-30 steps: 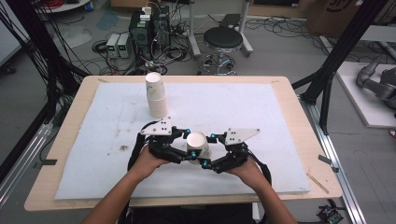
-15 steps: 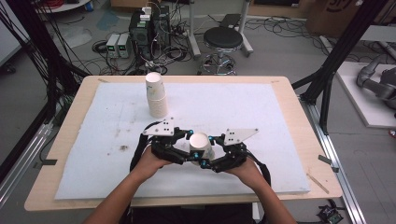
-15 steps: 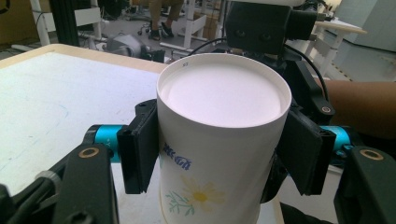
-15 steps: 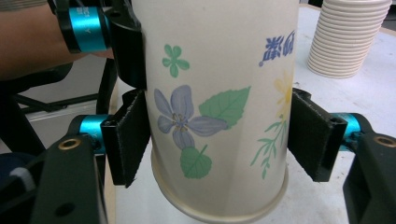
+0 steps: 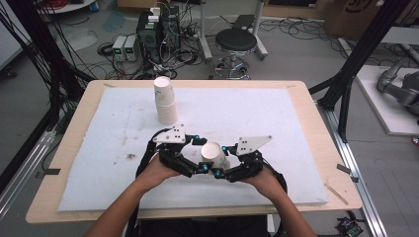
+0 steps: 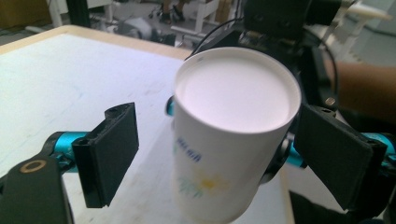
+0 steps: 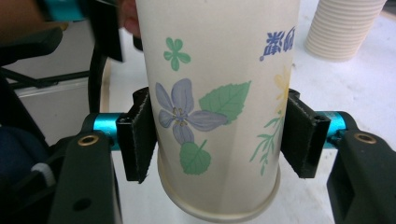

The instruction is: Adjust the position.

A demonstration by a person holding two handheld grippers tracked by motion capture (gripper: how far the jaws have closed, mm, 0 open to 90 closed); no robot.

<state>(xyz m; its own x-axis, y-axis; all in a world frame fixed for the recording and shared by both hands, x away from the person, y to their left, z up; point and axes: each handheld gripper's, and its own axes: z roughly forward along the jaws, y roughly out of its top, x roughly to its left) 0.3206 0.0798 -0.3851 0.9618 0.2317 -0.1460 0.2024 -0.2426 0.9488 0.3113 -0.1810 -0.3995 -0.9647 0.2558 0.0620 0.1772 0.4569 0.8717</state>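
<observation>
In the high view, the left gripper (image 5: 203,154) and right gripper (image 5: 221,160) meet at an upside-down paper cup (image 5: 214,155) near the table's front; a stack of paper cups (image 5: 165,100) stands well beyond them. In the left gripper view, its jaws have just been opening and stand apart from the cup (image 6: 232,133) between them. In the right gripper view, the jaws have just been closing and its pads (image 7: 137,135) press the flowered wall (image 7: 219,107). The handover will likely go best if the right grip stays gentle while the left backs away straight, so the thin wall is not crushed.

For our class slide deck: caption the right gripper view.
Right gripper clamps an upside-down flowered paper cup; a cup stack stands behind.
</observation>
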